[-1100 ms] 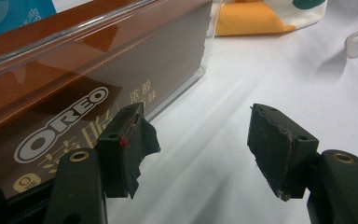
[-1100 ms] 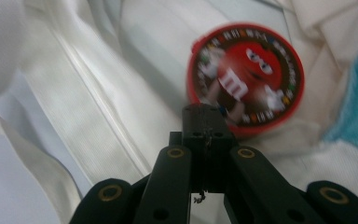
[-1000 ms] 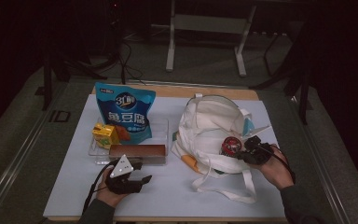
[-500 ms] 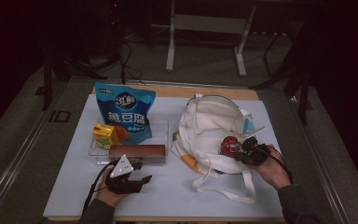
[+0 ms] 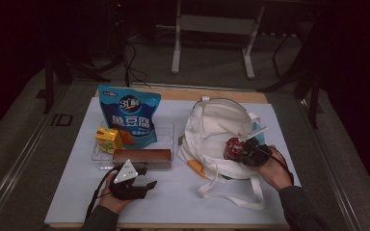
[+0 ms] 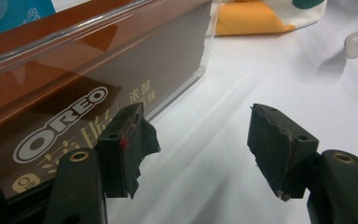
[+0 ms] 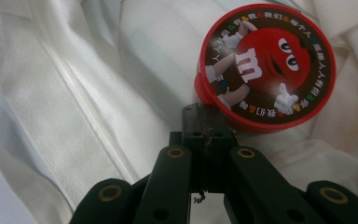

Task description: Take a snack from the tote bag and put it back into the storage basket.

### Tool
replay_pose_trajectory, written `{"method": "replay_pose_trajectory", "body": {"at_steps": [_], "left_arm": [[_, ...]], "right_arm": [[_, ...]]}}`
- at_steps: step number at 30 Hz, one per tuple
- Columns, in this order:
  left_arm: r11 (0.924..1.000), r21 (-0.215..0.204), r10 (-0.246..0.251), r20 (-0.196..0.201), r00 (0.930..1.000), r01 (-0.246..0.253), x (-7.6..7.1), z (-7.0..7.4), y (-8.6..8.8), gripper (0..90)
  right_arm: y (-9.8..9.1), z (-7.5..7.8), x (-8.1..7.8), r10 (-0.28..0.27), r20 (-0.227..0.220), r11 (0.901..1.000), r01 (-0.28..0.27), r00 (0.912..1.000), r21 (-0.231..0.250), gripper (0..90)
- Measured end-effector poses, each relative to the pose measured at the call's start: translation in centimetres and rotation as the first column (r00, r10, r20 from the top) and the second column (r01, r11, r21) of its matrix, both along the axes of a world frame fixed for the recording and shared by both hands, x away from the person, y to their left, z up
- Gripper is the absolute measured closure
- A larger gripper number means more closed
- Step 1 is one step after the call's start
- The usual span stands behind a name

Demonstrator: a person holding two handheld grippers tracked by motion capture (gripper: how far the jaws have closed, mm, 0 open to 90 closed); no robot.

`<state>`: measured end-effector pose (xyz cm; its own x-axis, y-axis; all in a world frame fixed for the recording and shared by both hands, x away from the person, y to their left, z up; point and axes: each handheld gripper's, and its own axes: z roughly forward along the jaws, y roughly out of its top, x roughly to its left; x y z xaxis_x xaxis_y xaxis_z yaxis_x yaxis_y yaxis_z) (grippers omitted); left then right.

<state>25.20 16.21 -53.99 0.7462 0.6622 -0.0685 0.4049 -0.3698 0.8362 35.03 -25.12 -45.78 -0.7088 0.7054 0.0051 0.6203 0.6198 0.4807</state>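
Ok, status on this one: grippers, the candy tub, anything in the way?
Left gripper open, idle beside the Oreo box. Right gripper shut, tips against the red M&M's tub on the white tote bag. Whether it grips the tub, unclear. Nothing blocking.

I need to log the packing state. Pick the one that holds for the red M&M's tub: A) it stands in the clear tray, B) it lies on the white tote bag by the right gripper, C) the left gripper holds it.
B: the red M&M's tub lies on the white tote bag, just beyond the shut jaws of the right gripper.
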Motion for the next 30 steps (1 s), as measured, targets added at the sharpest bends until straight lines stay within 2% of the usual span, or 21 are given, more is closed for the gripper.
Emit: {"method": "replay_pose_trajectory", "body": {"at_steps": [4, 8, 9, 10, 12, 16, 21, 26, 30], "left_arm": [[1.0000, 0.000, 0.000, 0.000, 1.0000, 0.000, 0.0, 0.0, 0.0, 37.4], [1.0000, 0.002, 0.000, 0.001, 1.0000, 0.000, 0.0, 0.0, 0.0, 37.4], [1.0000, 0.003, -0.001, 0.002, 1.0000, 0.001, 0.0, 0.0, 0.0, 37.4], [1.0000, 0.003, -0.001, 0.002, 1.0000, 0.001, 0.0, 0.0, 0.0, 37.4], [1.0000, 0.003, 0.000, 0.000, 1.0000, 0.000, 0.0, 0.0, 0.0, 37.4], [1.0000, 0.002, -0.002, -0.001, 1.0000, 0.002, 0.0, 0.0, 0.0, 37.4], [1.0000, 0.002, -0.003, -0.002, 1.0000, 0.003, 0.0, 0.0, 0.0, 37.4], [1.0000, 0.003, -0.004, -0.001, 1.0000, 0.004, 0.0, 0.0, 0.0, 37.4], [1.0000, 0.002, -0.005, -0.003, 1.0000, 0.005, 0.0, 0.0, 0.0, 37.4]], "right_arm": [[0.4, 0.5, -0.3, 0.021, 0.002, 0.9995, -0.021, 0.9998, 0.023, 89.7], [0.5, 1.4, -0.5, 0.036, 0.023, 0.9987, -0.037, 0.9991, 0.035, 85.5], [0.4, 1.9, -0.4, 0.042, 0.032, 0.9985, -0.043, 0.9986, 0.035, 79.7], [0.4, 1.9, -0.4, 0.042, 0.032, 0.9985, -0.043, 0.9986, 0.035, 79.7], [0.3, 2.3, -0.2, 0.040, 0.051, 0.9990, -0.041, 0.9979, 0.016, 69.4], [0.1, 2.4, 0.4, 0.031, 0.075, 0.9995, -0.030, 0.9967, -0.008, 59.9], [-0.1, 2.6, 0.7, 0.024, 0.087, 0.9997, -0.023, 0.9959, -0.007, 56.3], [0.0, 2.5, 1.2, 0.019, 0.105, 0.9990, -0.014, 0.9943, -0.042, 46.2], [-0.1, 2.4, 1.6, 0.016, 0.101, 0.9986, -0.010, 0.9948, -0.052, 43.4]]}}
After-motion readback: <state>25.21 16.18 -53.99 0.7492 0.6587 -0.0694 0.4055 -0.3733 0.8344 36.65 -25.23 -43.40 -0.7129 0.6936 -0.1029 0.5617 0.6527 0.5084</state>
